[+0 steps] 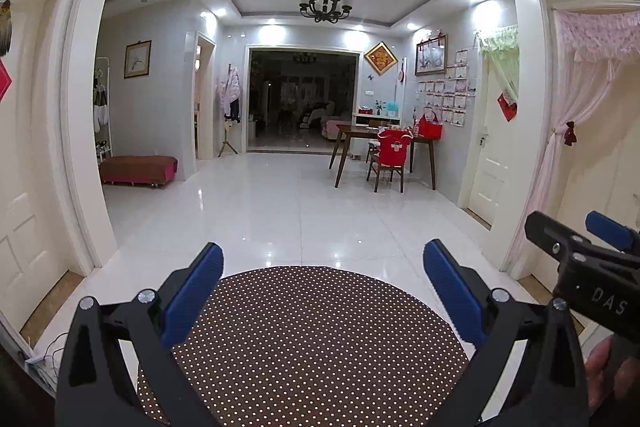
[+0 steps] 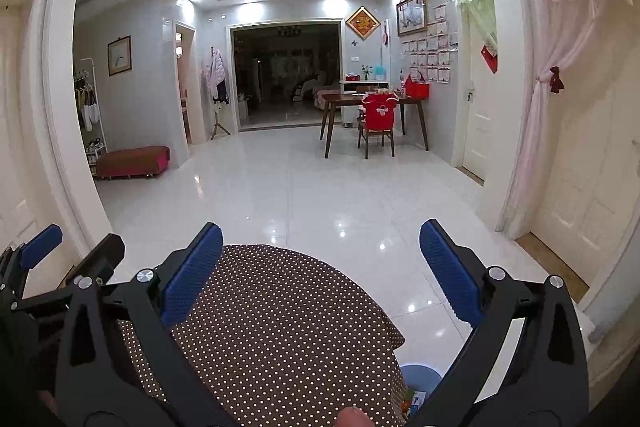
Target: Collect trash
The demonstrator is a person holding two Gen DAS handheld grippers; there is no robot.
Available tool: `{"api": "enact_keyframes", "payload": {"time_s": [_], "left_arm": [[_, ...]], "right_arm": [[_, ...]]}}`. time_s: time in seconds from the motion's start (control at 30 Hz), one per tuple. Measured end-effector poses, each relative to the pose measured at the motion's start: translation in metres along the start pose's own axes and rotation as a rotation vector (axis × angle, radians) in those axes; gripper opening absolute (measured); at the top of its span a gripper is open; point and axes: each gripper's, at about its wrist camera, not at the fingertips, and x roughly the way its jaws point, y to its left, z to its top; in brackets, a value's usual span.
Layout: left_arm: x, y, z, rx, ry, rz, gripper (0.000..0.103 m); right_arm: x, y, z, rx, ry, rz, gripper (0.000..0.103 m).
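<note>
Both grippers are held level over a round table in a brown polka-dot cloth (image 1: 312, 347), and neither holds anything. The left gripper (image 1: 323, 293) has its blue pads (image 1: 196, 291) spread wide, only dotted cloth between the jaws. The right gripper (image 2: 321, 273) is spread just as wide, with the same cloth between its jaws.

Just below and to the right of the right jaws, past the cloth's edge, stands a pale blue bin (image 2: 420, 377) with what look like scraps of coloured wrapper (image 2: 414, 399) at its mouth; it is too cropped to tell whether they lie inside. No trash shows on the table or on the glossy white floor tiles (image 1: 288, 211) beyond the jaws.

I'd call this the searching stage, nothing yet chosen. The next move likely calls for tipping the grippers down to find a piece.
</note>
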Motion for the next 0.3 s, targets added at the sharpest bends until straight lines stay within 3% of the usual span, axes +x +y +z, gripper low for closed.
{"api": "enact_keyframes", "payload": {"time_s": [0.3], "left_arm": [[0.0093, -0.0023, -0.0033, 0.013, 0.011, 0.023, 0.098]], "right_arm": [[0.0083, 0.0041, -0.0003, 0.014, -0.007, 0.017, 0.097]]}}
